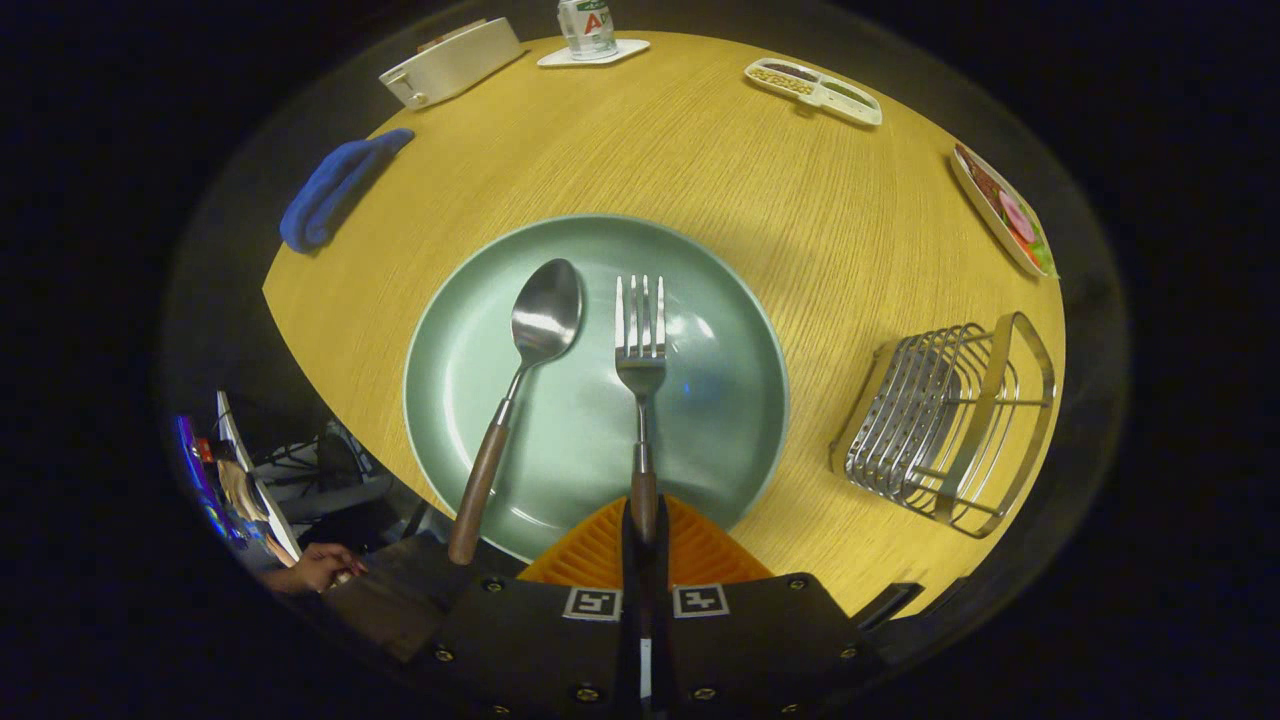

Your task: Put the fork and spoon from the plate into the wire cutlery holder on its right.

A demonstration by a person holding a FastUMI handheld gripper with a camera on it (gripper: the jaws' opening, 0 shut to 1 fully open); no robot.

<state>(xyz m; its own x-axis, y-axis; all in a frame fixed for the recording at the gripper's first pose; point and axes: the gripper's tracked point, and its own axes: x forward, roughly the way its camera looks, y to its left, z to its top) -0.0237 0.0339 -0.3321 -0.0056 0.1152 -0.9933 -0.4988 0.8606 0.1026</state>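
Observation:
A pale green plate lies on the round wooden table just ahead of my fingers. A spoon with a brown wooden handle rests on its left half, the handle sticking out over the near rim. A fork with the same kind of handle lies on the right half, tines pointing away. My gripper is shut on the fork's handle, both fingers pressed against its end at the plate's near rim. The wire cutlery holder stands on the table to the right of the plate.
A folded blue cloth lies at the far left. A white box and a cup on a white coaster stand at the far edge. Two food trays sit at the far right. A person's hand shows beside the table.

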